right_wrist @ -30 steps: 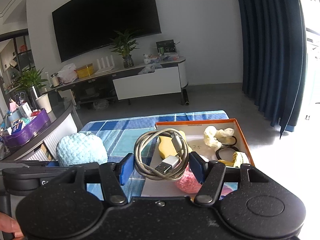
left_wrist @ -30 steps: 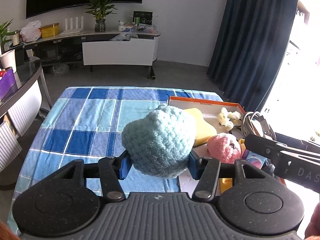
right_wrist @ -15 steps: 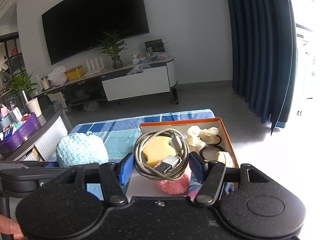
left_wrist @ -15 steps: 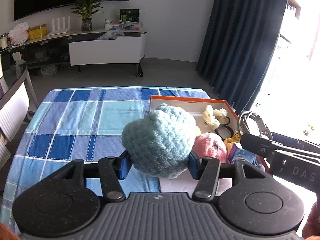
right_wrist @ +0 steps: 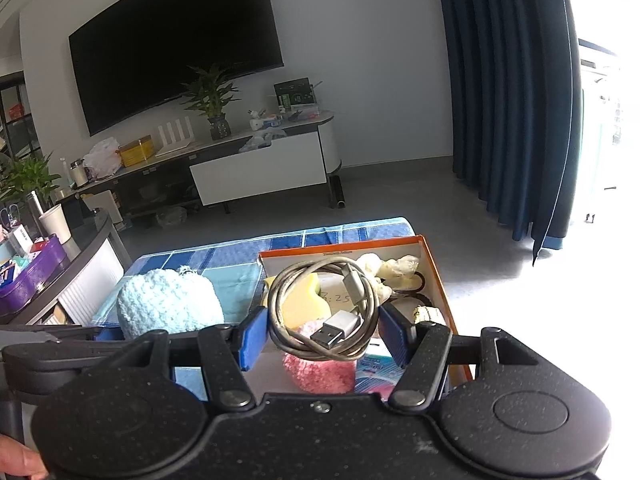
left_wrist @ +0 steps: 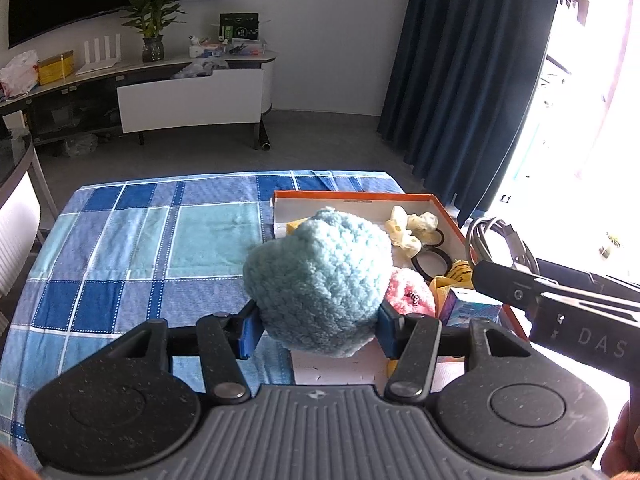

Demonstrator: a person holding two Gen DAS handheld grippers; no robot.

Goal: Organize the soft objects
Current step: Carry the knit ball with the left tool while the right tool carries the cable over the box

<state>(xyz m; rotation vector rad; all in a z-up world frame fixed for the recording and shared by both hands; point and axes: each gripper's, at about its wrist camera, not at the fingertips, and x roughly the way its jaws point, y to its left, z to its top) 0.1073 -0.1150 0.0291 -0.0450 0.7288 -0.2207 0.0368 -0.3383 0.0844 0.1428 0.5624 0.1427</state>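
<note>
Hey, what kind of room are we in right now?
Most likely a home living room: a large dark TV hangs on the wall above a low media console with a potted plant on it, and dark blue curtains cover the bright window side.

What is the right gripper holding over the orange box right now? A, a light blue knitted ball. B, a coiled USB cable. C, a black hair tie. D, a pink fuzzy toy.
B: the right gripper is shut on the coiled USB cable, while the light blue knitted ball sits in the left gripper.
</note>
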